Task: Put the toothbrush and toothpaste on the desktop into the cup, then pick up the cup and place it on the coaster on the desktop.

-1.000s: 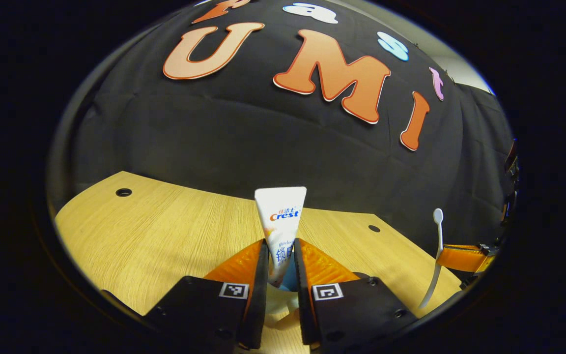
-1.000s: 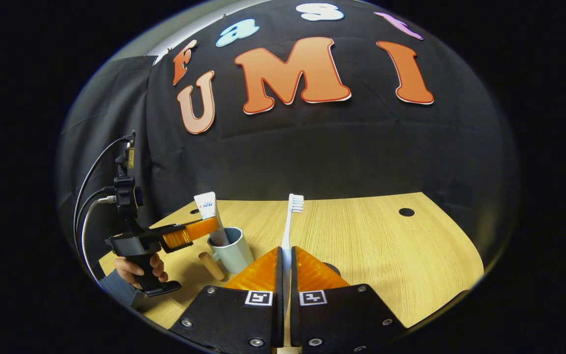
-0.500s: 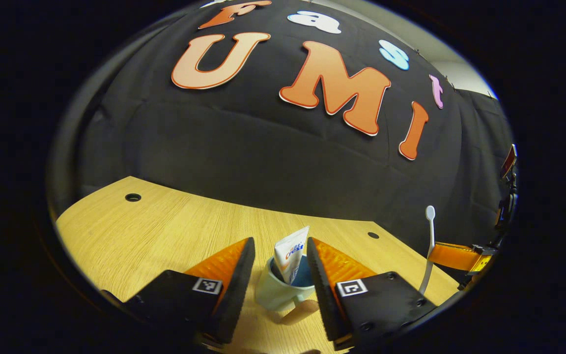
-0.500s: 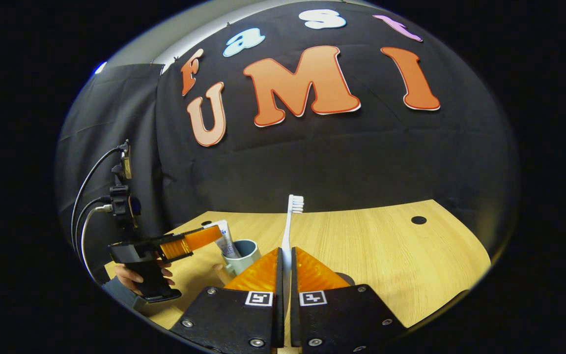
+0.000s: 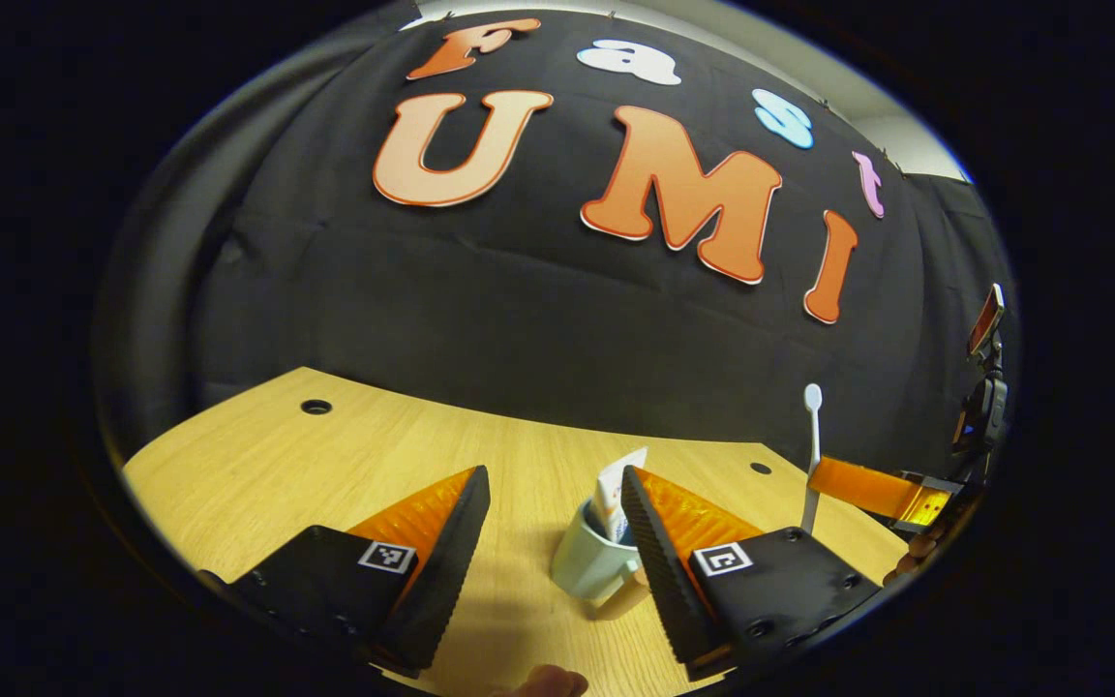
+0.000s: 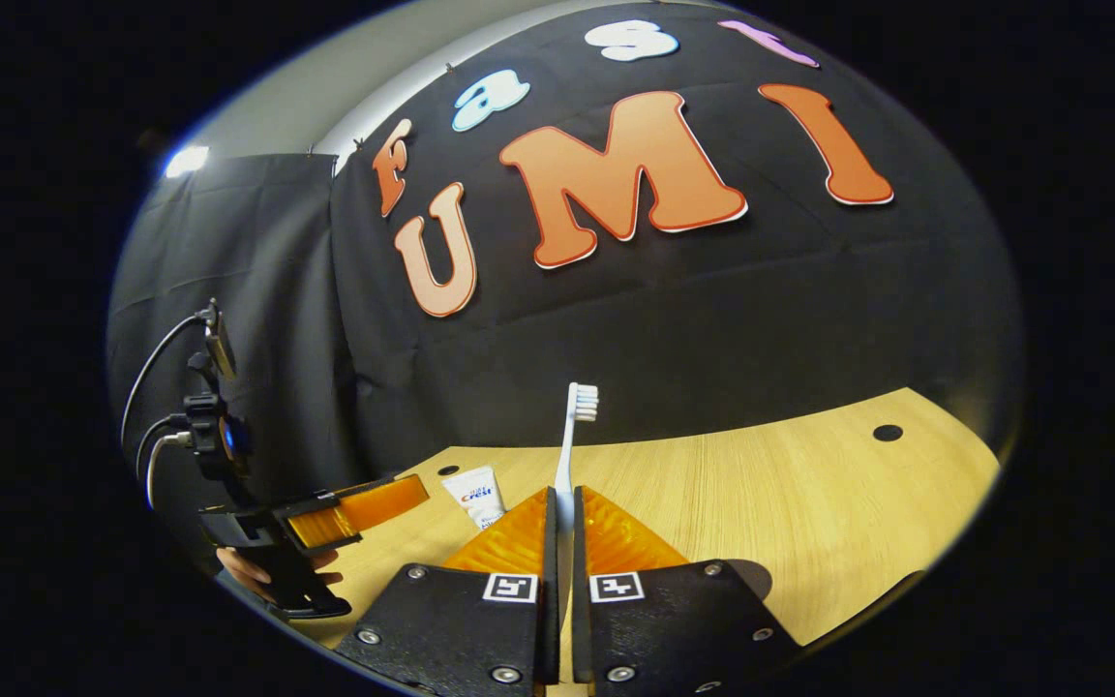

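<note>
Pale green, the cup (image 5: 588, 566) is standing upright on the wooden desktop (image 5: 277, 465), and everything else is placed here in relation to it. In the left gripper view the toothpaste (image 5: 616, 494) is sitting inside the cup; its long axis is nearly vertical, a little tilted, and its flat crimped end is pointing up and away from the camera, above the rim. A light handle is sticking out from the lower side of the cup toward the camera.

The left gripper (image 5: 557, 523) is hanging just in front of the cup with its orange fingers (image 5: 441, 503) spread wide apart and gripping nothing. The cup is lying between the two fingers but closer to the one on the right side of that view, which is partly covering it; whether this finger is touching the cup cannot be told.

Beyond the cup, to its right in the left gripper view, the right gripper (image 5: 872, 489) is clenched on the toothbrush (image 5: 811, 445). In the right gripper view both of its fingers are pressing on the white handle of the toothbrush (image 6: 569, 445). The long axis of the toothbrush is standing almost straight up, with the bristle head pointing at the top, well above the desktop. In that same view the toothpaste (image 6: 477, 492) is showing to the left of the fingers.
</note>
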`<state>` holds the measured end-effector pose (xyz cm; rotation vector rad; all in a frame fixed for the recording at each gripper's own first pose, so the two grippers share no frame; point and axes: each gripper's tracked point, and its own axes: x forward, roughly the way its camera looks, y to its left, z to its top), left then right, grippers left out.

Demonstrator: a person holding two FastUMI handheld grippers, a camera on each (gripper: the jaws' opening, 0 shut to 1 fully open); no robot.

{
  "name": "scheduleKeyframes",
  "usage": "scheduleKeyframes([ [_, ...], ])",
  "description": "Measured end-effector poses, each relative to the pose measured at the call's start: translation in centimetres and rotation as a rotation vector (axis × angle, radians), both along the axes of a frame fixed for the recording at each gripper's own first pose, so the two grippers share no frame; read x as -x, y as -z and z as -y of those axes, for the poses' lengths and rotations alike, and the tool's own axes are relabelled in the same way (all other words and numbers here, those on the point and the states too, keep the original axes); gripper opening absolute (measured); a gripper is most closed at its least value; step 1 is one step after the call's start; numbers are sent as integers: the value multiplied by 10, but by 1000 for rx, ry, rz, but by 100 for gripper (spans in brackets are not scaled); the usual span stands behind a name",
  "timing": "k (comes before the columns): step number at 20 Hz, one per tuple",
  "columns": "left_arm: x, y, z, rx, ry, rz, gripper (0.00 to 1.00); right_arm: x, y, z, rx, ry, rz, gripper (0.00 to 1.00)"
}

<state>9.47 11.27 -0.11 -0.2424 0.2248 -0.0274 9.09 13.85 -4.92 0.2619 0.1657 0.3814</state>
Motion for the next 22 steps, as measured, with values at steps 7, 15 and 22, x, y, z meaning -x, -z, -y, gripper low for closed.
scheduleKeyframes([
  [7, 20, -3, -27, 0, -72, 21, 90, -24, 10, -13, -102, -13, 0, 5],
  [15, 31, 12, -47, 24, -124, 1, 90, -52, -19, -16, -255, 31, 105, 5],
  [22, 30, 21, -55, 39, -146, -9, 90, -77, -5, -16, -301, 101, 117, 6],
])
